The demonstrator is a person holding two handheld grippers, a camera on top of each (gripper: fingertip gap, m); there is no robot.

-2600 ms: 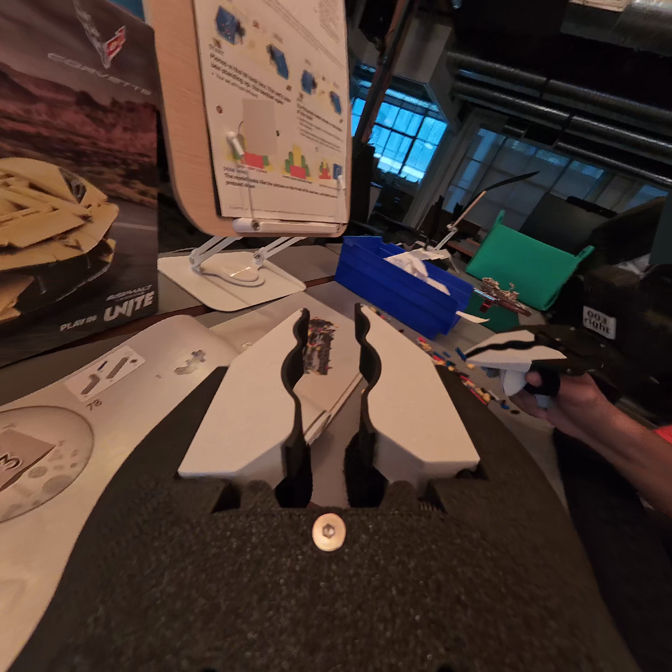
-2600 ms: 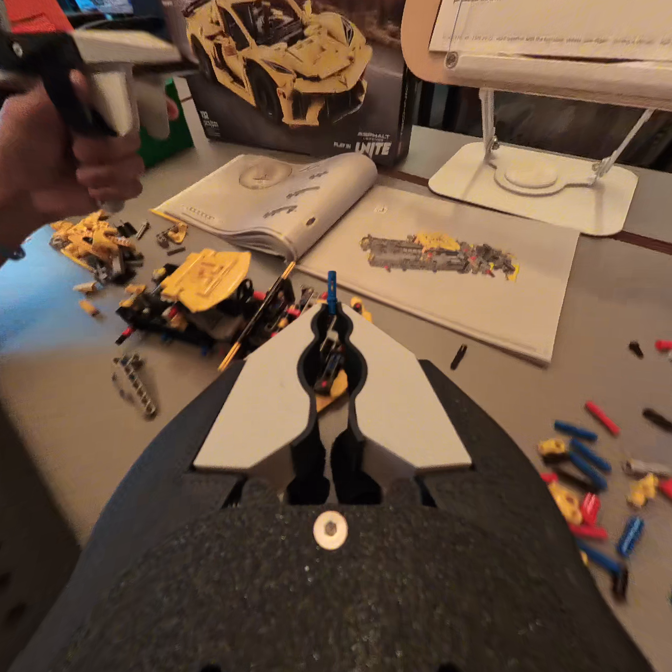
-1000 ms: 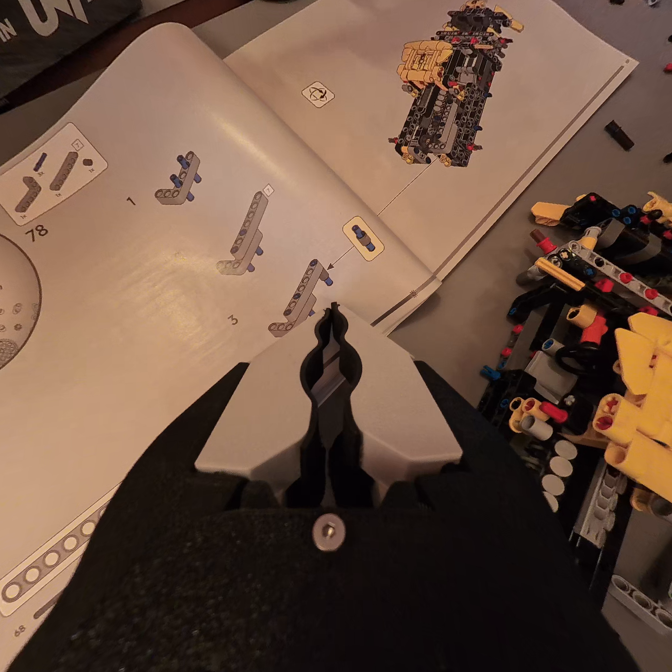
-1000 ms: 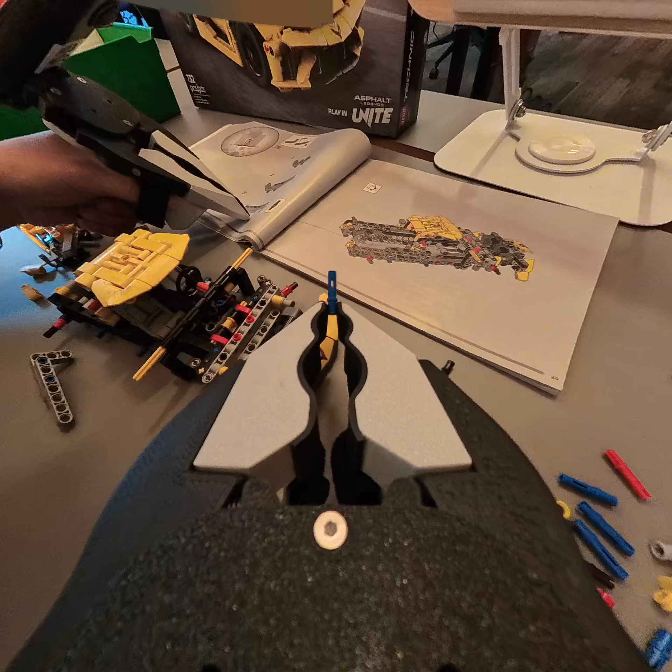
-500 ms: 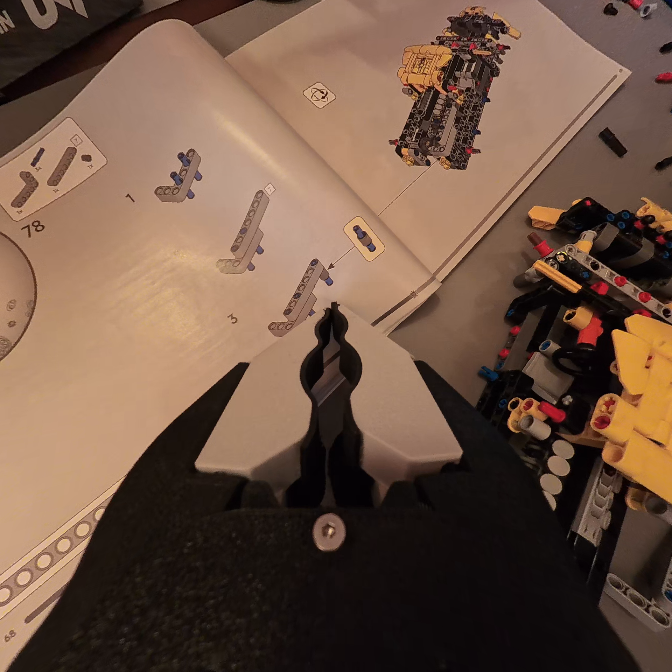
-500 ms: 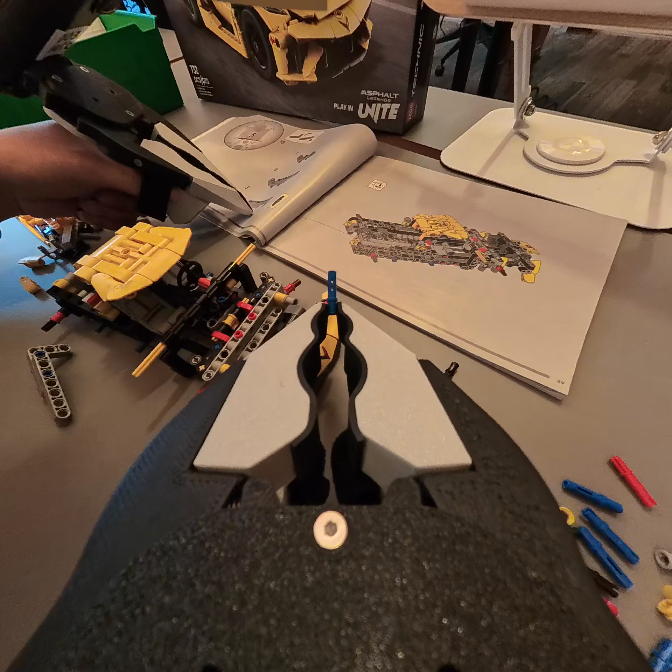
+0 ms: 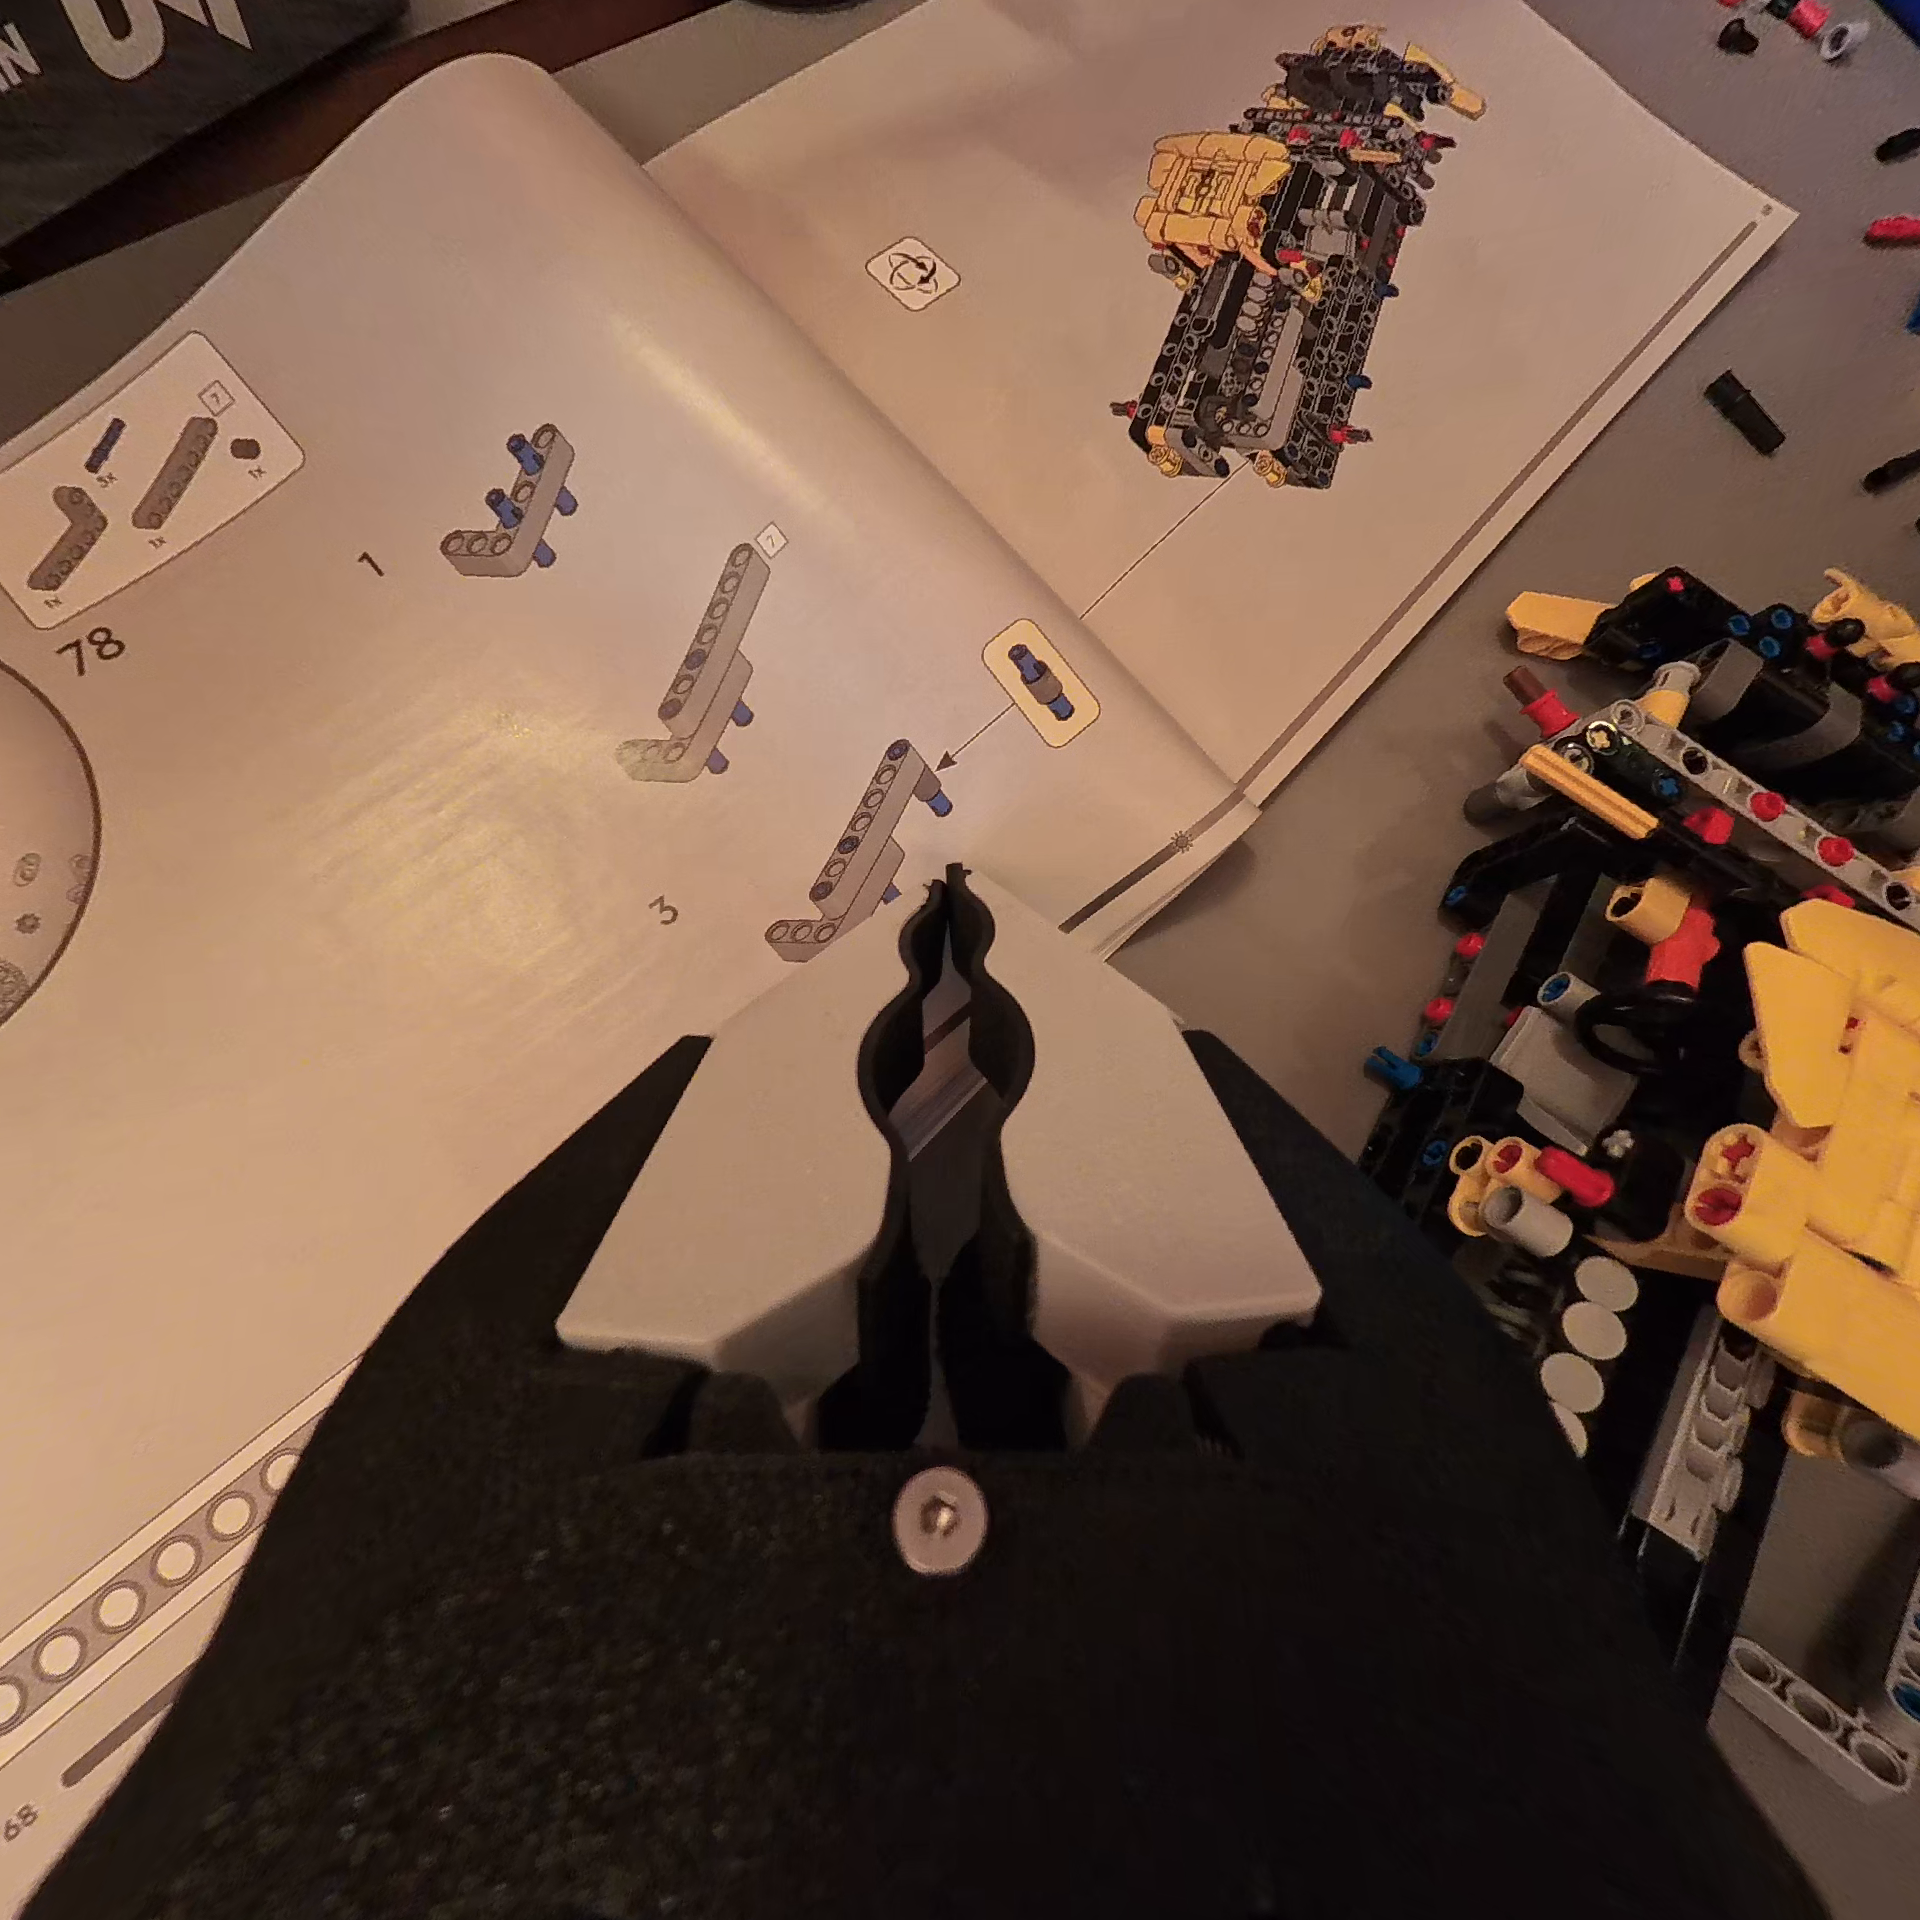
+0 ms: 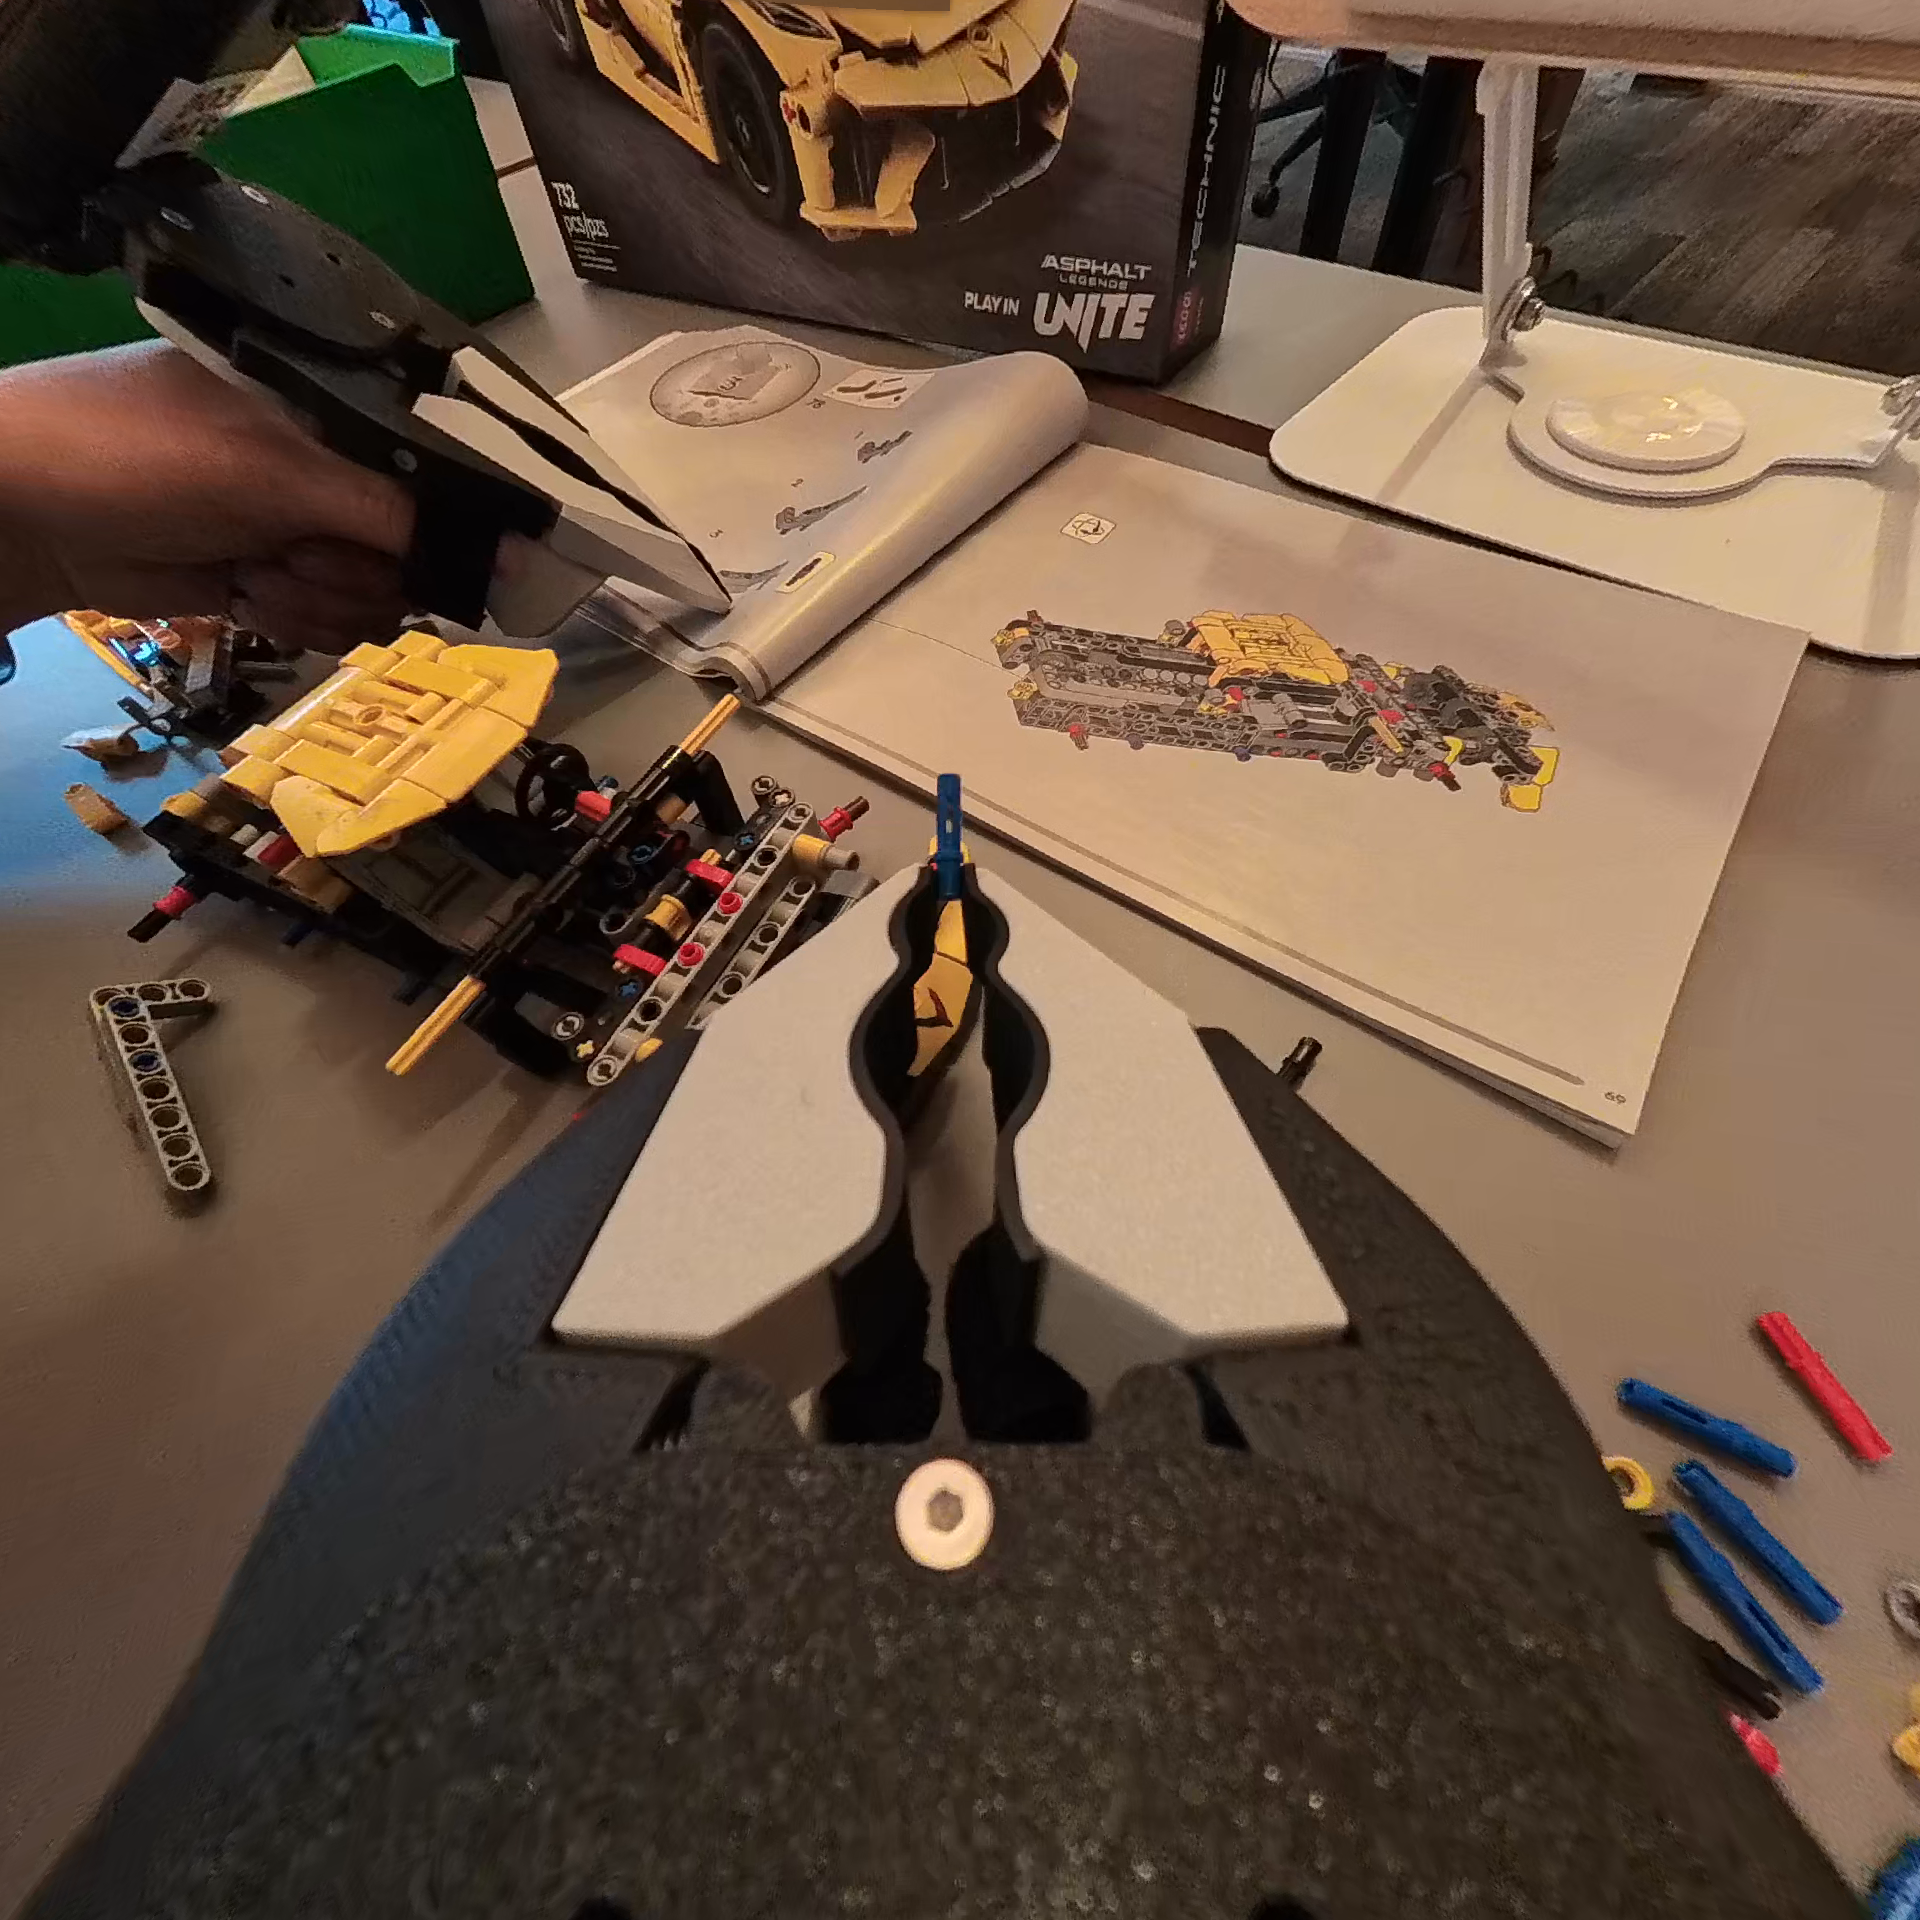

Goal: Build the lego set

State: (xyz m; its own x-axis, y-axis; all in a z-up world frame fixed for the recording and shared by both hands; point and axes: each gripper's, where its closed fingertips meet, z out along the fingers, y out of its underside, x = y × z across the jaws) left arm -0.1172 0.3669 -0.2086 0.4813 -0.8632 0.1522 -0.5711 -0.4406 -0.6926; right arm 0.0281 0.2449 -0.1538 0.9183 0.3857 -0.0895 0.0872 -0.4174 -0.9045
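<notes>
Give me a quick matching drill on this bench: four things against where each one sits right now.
Things:
1. small blue pin
2. grey L-shaped beam
3. open instruction booklet
4. loose blue axle pins

Places:
A. flat on the table, ahead of the right gripper
B. pinched at the right gripper's tips
C. table, far right
D. table, left of the half-built yellow and black car

Pairs: 1-B, 2-D, 3-A, 4-C

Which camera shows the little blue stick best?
The right wrist view: the blue pin sticks up, pinched at the right gripper's tips, sharp against the grey table. The left wrist view does not show it at all, only the instruction booklet and the model.
</notes>
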